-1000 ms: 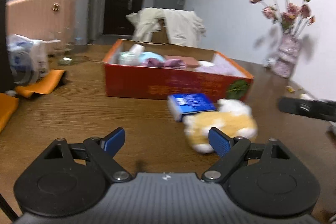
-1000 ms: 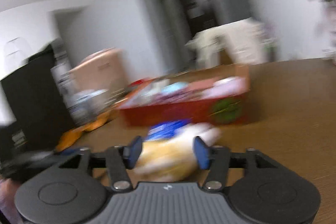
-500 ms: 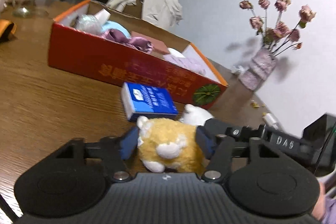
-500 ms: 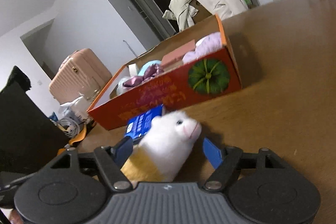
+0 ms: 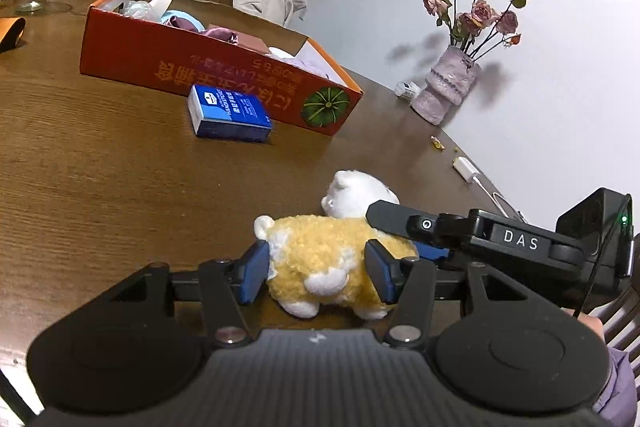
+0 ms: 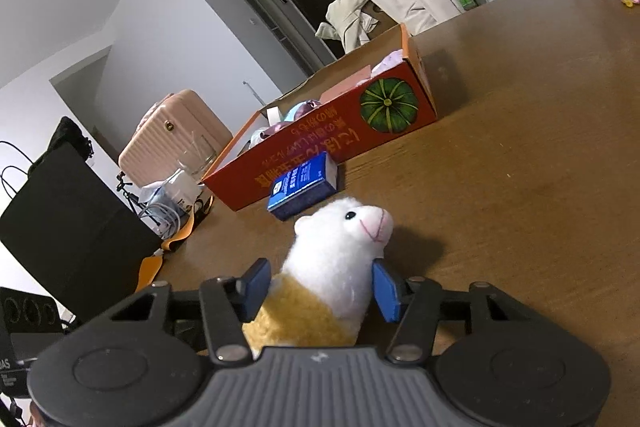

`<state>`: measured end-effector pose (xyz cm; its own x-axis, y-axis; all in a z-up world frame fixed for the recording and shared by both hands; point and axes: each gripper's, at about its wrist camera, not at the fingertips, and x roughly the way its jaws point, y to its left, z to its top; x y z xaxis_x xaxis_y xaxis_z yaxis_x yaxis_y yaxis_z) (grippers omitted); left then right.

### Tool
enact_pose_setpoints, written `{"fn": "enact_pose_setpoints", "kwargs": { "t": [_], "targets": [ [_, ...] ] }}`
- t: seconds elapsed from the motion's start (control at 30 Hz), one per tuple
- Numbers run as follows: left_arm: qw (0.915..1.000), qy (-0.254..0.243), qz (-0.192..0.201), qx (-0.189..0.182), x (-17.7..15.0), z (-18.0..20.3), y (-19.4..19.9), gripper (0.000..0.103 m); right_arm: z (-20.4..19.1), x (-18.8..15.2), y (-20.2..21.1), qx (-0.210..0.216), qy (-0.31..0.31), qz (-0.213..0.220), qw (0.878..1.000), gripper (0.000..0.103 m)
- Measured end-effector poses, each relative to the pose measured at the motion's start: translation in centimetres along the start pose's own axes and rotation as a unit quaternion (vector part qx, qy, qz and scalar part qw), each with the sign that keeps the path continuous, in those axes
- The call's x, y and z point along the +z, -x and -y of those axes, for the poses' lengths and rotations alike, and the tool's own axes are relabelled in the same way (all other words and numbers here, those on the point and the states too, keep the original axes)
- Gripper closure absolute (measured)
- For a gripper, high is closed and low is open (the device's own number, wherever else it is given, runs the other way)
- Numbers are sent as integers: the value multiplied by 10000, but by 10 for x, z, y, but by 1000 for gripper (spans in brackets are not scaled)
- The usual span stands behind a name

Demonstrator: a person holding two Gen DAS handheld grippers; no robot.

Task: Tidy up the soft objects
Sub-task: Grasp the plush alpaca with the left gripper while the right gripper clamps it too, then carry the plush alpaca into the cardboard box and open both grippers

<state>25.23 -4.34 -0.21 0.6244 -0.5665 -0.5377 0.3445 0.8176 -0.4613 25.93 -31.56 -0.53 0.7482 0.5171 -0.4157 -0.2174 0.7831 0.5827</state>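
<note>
On worktop (image 5: 100,187), at 11 o'clock: open red cardboard box (image 5: 224,83) with green pumpkin print and orange characters, holding pink, purple and pale-blue soft items. Blue paper packet (image 5: 230,113) with white lettering, too small to read, lies just beside it. Yellow-and-white plush alpaca (image 5: 324,259) at 6 o'clock; left hand-held gripper (image 5: 316,269) closing on body, right hand-held gripper (image 6: 322,285), marked "DAS", closing on neck.

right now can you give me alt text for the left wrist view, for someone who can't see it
The left gripper has its jaws closing around the yellow body of a plush alpaca lying on a wooden table, while the right gripper reaches in at its white head. Beyond lie a blue box, an orange cardboard box of soft items, and a vase of dried roses.
</note>
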Motion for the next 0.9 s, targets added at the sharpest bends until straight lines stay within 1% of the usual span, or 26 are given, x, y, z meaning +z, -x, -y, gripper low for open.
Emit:
{"fn": "enact_pose_setpoints", "kwargs": {
  "t": [0.07,0.17,0.27,0.33,0.4,0.5,0.57,0.67,0.73,0.83,0.9],
  "targets": [
    [10000,33,-14,-3,0,2,2,50,-2,-1,3,-28,17,29,10000,50],
    [9999,18,96,-25,1,6,7,51,-7,-1,10,-15,75,113,9999,50],
    [9996,40,262,-80,12,9,10,51,-12,12,15,28,173,247,9995,54],
    [9991,-2,405,-145,30,12,7,51,-19,30,15,45,380,365,9986,55],
    [9979,-82,604,-209,58,16,2,51,-26,57,13,91,629,532,9966,55],
    [9952,-256,925,-200,106,19,-15,51,-33,109,-2,161,981,780,9920,56],
    [9939,-327,1032,-193,139,17,-35,51,-34,140,-18,134,1143,879,9895,56],
    [9950,-277,941,-183,174,5,-73,51,-26,180,-49,-10,1215,853,9889,57],
    [9965,-180,802,-147,186,-5,-98,51,-18,200,-73,-137,1246,773,9891,58],
    [9980,-59,625,-32,196,-18,-128,51,-6,214,-105,-337,1284,618,9892,58],
    [9988,-47,488,48,196,-25,-143,51,-2,215,-123,-474,1335,513,9886,58]
  ]
}}
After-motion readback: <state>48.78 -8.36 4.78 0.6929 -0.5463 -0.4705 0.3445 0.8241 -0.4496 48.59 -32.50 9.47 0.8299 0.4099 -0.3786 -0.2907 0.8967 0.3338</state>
